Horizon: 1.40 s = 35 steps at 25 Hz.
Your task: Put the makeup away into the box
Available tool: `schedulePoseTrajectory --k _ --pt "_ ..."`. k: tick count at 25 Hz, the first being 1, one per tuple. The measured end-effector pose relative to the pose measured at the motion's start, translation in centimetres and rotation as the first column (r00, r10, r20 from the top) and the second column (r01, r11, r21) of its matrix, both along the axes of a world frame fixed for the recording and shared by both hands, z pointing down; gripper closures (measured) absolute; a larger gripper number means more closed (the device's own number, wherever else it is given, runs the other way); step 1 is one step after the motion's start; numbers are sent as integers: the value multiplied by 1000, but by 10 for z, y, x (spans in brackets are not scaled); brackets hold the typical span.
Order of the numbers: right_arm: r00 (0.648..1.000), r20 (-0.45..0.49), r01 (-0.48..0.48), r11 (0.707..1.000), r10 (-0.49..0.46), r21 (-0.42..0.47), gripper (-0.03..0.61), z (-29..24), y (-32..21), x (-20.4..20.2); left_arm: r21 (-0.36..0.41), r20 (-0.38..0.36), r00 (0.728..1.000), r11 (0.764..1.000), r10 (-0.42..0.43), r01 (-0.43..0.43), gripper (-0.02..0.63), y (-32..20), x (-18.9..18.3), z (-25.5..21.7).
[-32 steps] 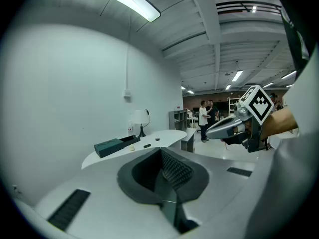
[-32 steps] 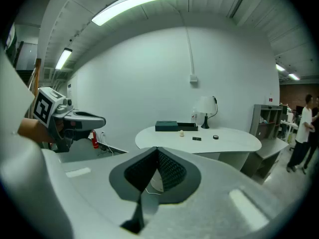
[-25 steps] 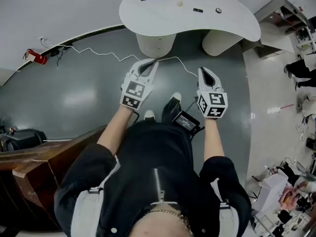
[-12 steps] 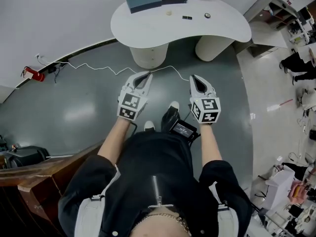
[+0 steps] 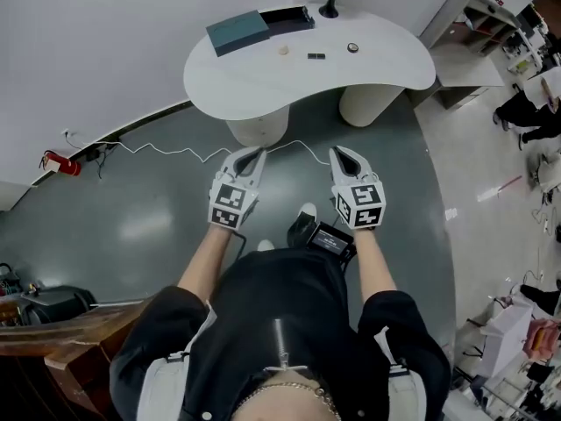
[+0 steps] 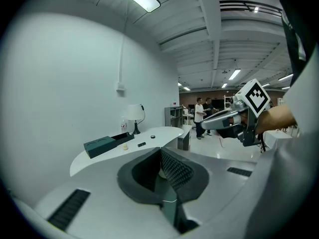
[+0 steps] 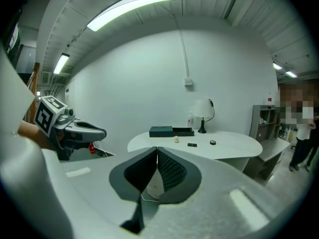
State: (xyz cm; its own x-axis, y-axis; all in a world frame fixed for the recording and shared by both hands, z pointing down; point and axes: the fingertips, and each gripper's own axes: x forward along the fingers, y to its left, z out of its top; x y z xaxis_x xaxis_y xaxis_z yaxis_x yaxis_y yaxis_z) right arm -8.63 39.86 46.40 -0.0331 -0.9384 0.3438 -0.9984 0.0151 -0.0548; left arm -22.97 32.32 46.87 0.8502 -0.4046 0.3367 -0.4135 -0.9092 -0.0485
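The makeup, a pale piece [image 5: 283, 50], a dark flat piece [image 5: 316, 56] and a round piece [image 5: 352, 48], lay in a row across the middle of the bench [image 5: 386, 68], just right of the box [image 5: 238, 32] near its far left edge. All of it lay well ahead of both grippers. The left gripper [image 5: 256, 153] and right gripper [image 5: 341, 152] hung over the floor, fingers closed on nothing. The right looked nearer the round piece, the left nearer the box.

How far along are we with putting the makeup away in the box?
Nothing looks done: a cream piece, a flat black piece and a round black piece lie loose on the white table beside the dark box. Nothing is in hand; the left gripper and right gripper are shut and empty, short of the table. All three pickups remain.
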Motion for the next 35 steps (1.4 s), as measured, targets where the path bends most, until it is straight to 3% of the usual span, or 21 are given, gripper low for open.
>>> schedulePoseTrajectory --k 21,35 --pt "987 5 159 987 -159 9 572 -6 -95 127 -11 21 992 992 -124 124 600 -74 134 -6" --pt "984 21 175 985 -175 4 572 6 -135 167 -1 35 990 990 -140 140 600 -118 178 -7"
